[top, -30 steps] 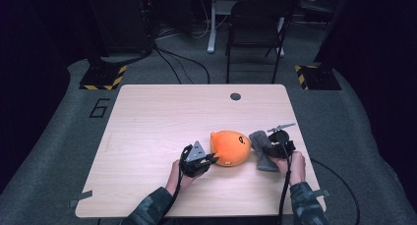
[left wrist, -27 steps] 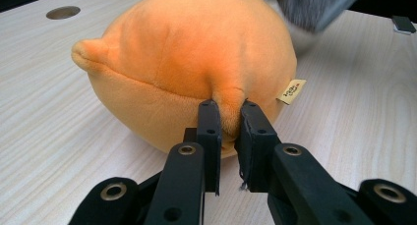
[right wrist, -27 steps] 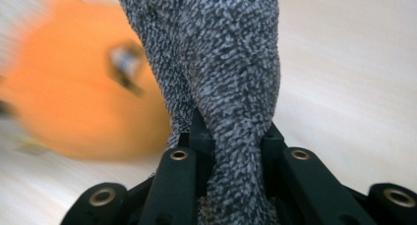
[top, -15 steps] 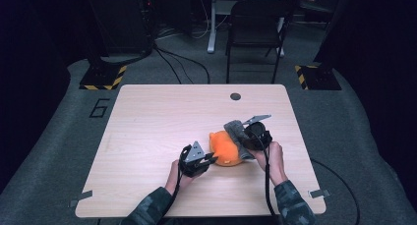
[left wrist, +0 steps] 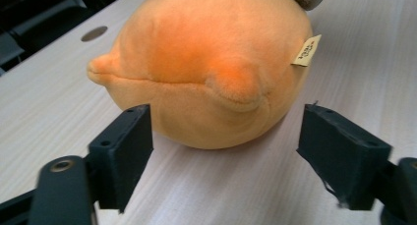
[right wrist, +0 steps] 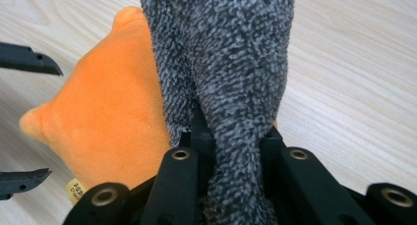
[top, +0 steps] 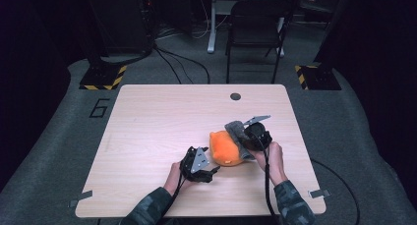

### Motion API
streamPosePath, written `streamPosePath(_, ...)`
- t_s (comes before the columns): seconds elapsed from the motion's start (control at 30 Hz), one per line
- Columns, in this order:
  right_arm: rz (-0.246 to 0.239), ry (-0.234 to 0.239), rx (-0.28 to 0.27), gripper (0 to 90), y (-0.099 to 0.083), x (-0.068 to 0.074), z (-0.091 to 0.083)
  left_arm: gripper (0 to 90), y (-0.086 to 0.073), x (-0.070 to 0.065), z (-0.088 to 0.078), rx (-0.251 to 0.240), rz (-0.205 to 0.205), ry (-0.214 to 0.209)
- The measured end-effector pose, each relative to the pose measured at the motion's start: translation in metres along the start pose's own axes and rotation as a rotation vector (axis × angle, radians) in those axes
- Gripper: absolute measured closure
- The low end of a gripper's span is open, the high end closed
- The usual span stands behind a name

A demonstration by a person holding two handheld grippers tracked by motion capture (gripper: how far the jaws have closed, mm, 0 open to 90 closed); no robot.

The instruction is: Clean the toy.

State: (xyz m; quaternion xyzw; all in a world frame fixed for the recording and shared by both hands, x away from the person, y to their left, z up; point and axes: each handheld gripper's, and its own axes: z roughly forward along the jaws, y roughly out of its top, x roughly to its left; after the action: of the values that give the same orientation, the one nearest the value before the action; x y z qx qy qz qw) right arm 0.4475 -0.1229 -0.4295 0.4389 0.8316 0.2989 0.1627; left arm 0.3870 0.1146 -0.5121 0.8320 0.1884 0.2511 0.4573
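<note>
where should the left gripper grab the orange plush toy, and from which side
Take the orange plush toy across its rounded lower body, coming in level from the person's side, where the left gripper already faces it. Its jaws have just been opening and stand either side of the belly without touching. The soft bulge fits between them; the top is draped by the grey cloth that the right gripper pinches.

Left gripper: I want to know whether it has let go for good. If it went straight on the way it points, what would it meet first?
The left gripper, jaws just opened and apart, points at the round orange plush toy; it would probably meet that first.
</note>
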Motion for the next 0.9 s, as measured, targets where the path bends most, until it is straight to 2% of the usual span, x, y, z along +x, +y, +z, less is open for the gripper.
streamPosePath(0.07, 0.001, 0.0, 0.0, 76.8, 0.0, 0.0, 0.0, 16.5, -0.002, 0.002, 0.002, 0.003, -0.012, 0.007)
streamPosePath(0.13, 0.003, 0.001, -0.002, 76.8, 0.0, -0.001, 0.0, 14.9, -0.004, 0.004, 0.005, 0.005, -0.022, -0.004)
streamPosePath(0.2, 0.008, 0.001, -0.003, 76.8, 0.0, -0.002, 0.001, 14.2, -0.006, 0.004, 0.009, 0.016, -0.019, 0.0)
streamPosePath(0.33, 0.015, 0.008, 0.002, 76.8, 0.0, -0.003, 0.001, 14.0, -0.005, 0.0, 0.014, 0.031, 0.014, 0.007)
streamPosePath(0.5, 0.023, 0.015, 0.004, 76.8, 0.0, -0.004, 0.001, 16.0, -0.005, -0.003, 0.019, 0.027, 0.034, 0.007)
streamPosePath(0.53, 0.026, 0.018, -0.001, 76.8, 0.0, -0.004, 0.002, 18.9, -0.005, -0.004, 0.02, 0.029, 0.049, 0.018)
streamPosePath(0.73, 0.035, 0.015, 0.0, 76.8, 0.0, -0.005, 0.002, 29.7, -0.005, -0.004, 0.021, 0.014, 0.069, 0.041)
streamPosePath(0.8, 0.019, 0.015, 0.001, 76.8, -0.001, -0.006, 0.002, 33.0, -0.005, -0.005, 0.022, 0.013, 0.079, 0.041)
streamPosePath(0.9, 0.036, 0.025, -0.002, 76.7, -0.001, -0.005, 0.001, 42.0, -0.004, -0.006, 0.022, 0.012, 0.084, 0.044)
